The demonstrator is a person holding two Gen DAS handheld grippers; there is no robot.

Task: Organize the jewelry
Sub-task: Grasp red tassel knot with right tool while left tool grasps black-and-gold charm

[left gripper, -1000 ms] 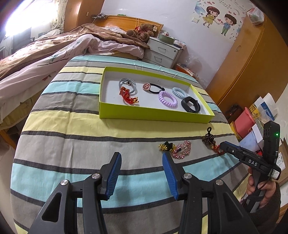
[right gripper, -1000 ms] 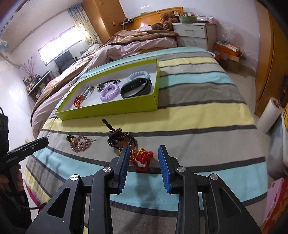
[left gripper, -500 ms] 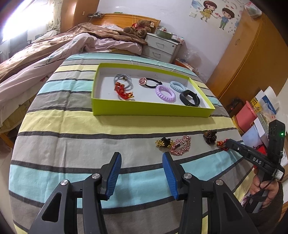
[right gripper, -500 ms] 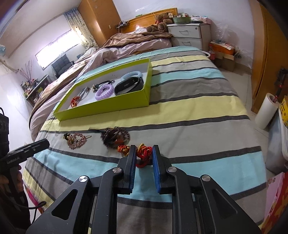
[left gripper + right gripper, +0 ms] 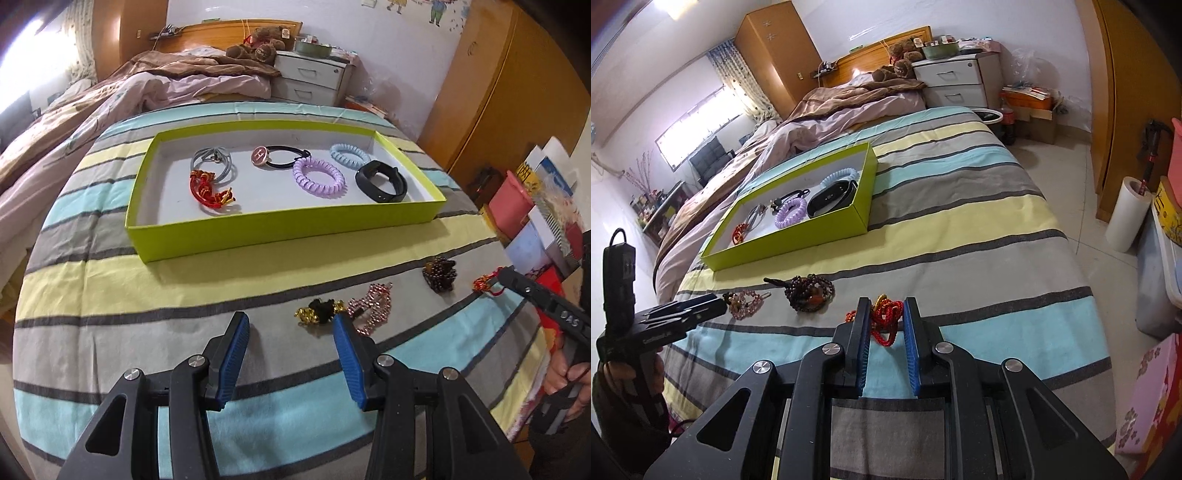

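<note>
Biggest worry right now is the red cord bracelet (image 5: 884,320) in my right claw (image 5: 886,325): the jaws have just been closing and they sit narrow on it, but only part of the bundle is between the pads, with a loop hanging below and a stray bit poking out past the left finger. If I lift quick, I figure it could slide out or unravel and drop back onto the bed (image 5: 960,229), or the loose loop could catch on the rim of the green box (image 5: 790,243) on the way in. The bead bracelet (image 5: 809,293) sits just beside it too, so a tangle could drag that along. Left claw (image 5: 291,343) is wide, nothing in it, tilted down over the striped cover with the black-and-gold clip (image 5: 319,312) and the pink piece (image 5: 371,306) just past its tips; the right pad is nearly on the pink one, so closing from here might pinch both or shove one away. Pose-wise, both hands hold their claws angled steeply down at the bed's near edge, right one to the side of the left, each visible in the other's view. The box sits further up the bed with the hair ties, another red bracelet (image 5: 208,188) and the black band (image 5: 382,181) already in it.
</note>
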